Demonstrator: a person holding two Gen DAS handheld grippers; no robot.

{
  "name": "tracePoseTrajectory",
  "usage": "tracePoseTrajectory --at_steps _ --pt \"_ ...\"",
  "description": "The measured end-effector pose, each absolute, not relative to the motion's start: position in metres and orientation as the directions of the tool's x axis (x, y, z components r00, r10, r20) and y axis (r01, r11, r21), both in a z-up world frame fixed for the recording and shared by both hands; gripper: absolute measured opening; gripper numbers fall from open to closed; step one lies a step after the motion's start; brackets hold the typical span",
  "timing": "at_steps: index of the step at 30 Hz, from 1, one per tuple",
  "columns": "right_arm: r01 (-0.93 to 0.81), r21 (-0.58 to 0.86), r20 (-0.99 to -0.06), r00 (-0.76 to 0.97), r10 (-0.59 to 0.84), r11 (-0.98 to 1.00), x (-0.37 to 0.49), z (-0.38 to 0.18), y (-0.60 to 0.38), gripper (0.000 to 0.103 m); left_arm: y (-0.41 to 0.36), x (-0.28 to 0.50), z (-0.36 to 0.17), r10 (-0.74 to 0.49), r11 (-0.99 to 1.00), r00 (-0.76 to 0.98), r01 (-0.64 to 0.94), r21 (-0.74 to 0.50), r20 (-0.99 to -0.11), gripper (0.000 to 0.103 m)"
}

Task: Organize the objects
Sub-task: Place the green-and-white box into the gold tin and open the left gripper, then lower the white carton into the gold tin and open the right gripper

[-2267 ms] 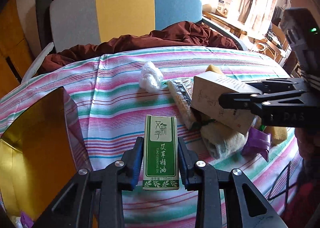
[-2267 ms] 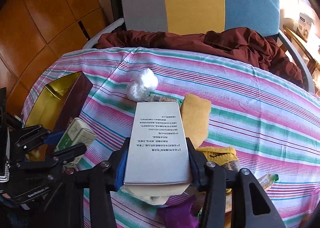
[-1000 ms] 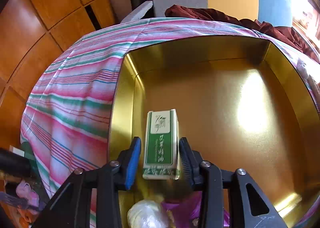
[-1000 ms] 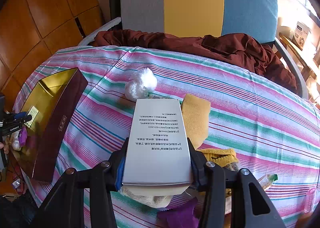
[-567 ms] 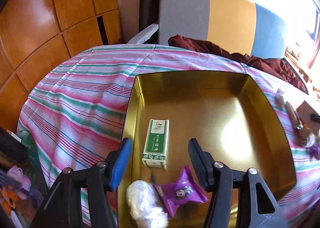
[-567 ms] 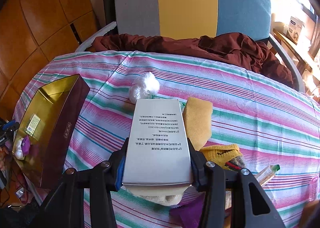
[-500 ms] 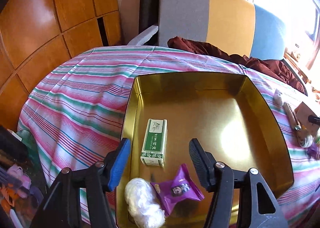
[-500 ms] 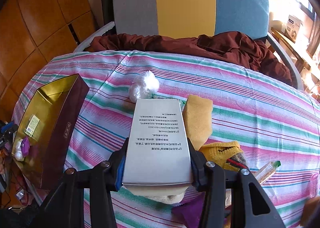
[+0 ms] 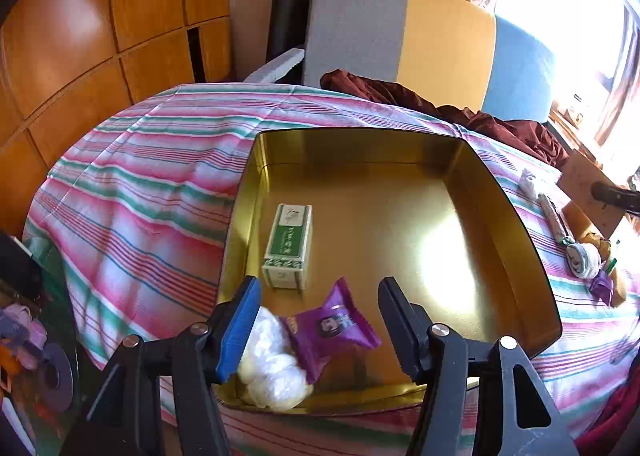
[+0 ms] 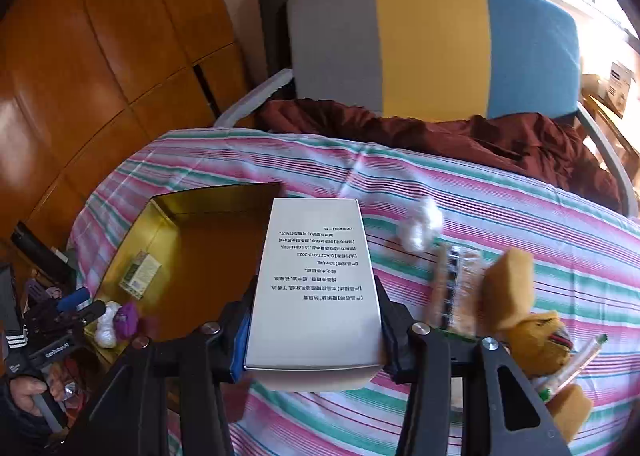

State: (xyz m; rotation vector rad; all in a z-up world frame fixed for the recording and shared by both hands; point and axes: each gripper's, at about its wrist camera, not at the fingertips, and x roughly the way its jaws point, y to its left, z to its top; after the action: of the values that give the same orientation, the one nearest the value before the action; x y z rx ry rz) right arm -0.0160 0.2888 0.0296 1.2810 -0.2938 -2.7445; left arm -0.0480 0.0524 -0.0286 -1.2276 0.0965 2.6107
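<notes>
The worktop (image 9: 168, 160), draped in a pink, green and white striped cloth, carries the gold tin (image 9: 516, 224) near its left edge, open side up. Inside it, along the left wall, lies the green carton (image 9: 289, 246); nearer the front corner sit a purple sachet (image 9: 330, 326) and a white plastic wad (image 9: 272, 366), touching each other.

The right gripper (image 10: 314, 336) is clamped on the sides of the white box (image 10: 316, 280), which hangs over the cloth just beside the tin's right wall. That box is long, and held only at its near end, so it may pivot in the pads or catch the tin's rim on the way in. If it drops flat, it could land on the sachet or shove the green carton.

The left gripper (image 9: 320, 326) hovers over the tin's front corner, jaws apart, nothing between them. It sits close to where the white box would enter, so the two tools could collide.

On the cloth to the right, a yellow sponge (image 10: 508, 288) and another white wad (image 10: 420, 226) wait unsorted.
</notes>
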Motion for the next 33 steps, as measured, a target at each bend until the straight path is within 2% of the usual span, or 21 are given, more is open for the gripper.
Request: tracePoseTrajectory --at_steps 7,10,25,27,30,32,33 --pt "0.098 0.228 -0.790 -0.563 -0.243 -0.969 -0.069 0.006 0.189 0.049 0.024 -0.041 -0.031 0.187 -0.975 -0.622 -0.210 -0.068 -0.761 0.062" --pt "0.097 0.203 -0.820 -0.528 -0.223 -0.974 -0.088 -0.012 0.160 0.049 0.014 -0.040 -0.033 0.191 -0.977 -0.620 -0.195 -0.086 -0.761 0.062" --pt "0.042 0.160 -0.864 -0.477 -0.160 -0.986 -0.132 -0.047 0.108 0.050 -0.021 -0.041 -0.044 0.185 -0.982 -0.618 -0.139 -0.126 -0.764 0.062" --pt "0.041 0.208 -0.865 -0.459 -0.203 -0.977 -0.143 -0.049 0.101 0.050 -0.022 -0.041 -0.045 0.186 -0.982 -0.615 -0.138 -0.128 -0.766 0.062" --pt "0.024 0.362 -0.843 -0.417 -0.339 -0.932 -0.158 -0.057 0.097 0.053 -0.025 -0.040 -0.046 0.185 -0.983 -0.612 -0.131 -0.132 -0.769 0.062" --pt "0.011 0.416 -0.826 -0.414 -0.382 -0.910 -0.160 -0.059 0.098 0.062 -0.027 -0.039 -0.046 0.182 -0.983 -0.613 -0.127 -0.132 -0.769 0.062" --pt "0.014 0.429 -0.819 -0.417 -0.395 -0.903 -0.158 -0.059 0.098 0.069 -0.028 -0.038 -0.046 0.181 -0.983 -0.613 -0.125 -0.131 -0.769 0.064"
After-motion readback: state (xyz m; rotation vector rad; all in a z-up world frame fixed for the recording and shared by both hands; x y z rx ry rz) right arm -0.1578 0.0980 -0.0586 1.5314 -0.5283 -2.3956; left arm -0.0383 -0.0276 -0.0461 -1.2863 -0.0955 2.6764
